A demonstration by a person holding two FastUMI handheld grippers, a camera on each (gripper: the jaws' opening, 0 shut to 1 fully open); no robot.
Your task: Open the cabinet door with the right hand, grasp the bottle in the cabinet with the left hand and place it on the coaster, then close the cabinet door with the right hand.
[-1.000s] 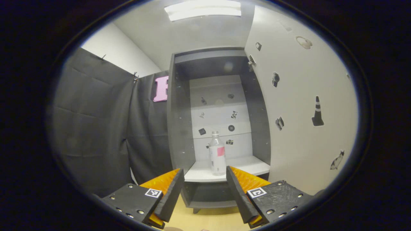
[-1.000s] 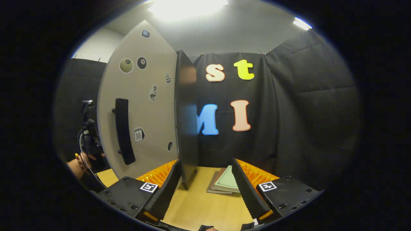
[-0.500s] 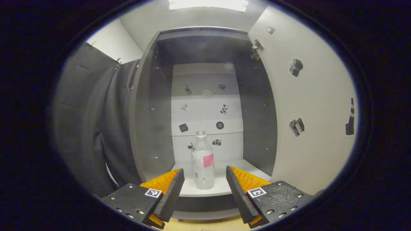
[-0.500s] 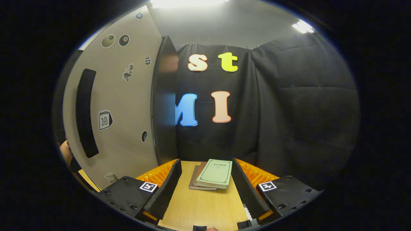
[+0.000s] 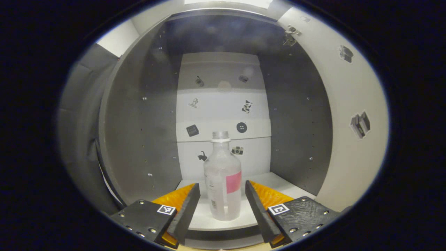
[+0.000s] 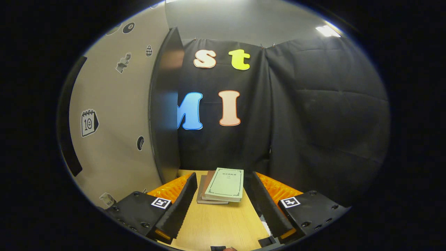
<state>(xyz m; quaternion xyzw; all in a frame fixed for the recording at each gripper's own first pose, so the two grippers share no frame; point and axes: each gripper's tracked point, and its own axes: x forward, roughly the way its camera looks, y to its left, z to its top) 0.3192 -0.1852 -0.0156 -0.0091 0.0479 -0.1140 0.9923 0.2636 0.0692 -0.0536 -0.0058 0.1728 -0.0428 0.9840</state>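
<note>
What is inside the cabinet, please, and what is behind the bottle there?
Inside the cabinet, one bottle stands upright on the white shelf. Behind it, small stickers dot the back panel. The bottle hides the panel directly behind it.

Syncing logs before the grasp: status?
Left gripper open, bottle upright between its fingers, untouched. Right gripper open, empty, over table by books. Cabinet door open; path clear.

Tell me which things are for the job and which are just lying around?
For the job:
- clear bottle on the white shelf
- open cabinet door
- left gripper, open around the bottle, not touching
- right gripper, open

Just lying about:
- stack of books on the wooden table
</note>
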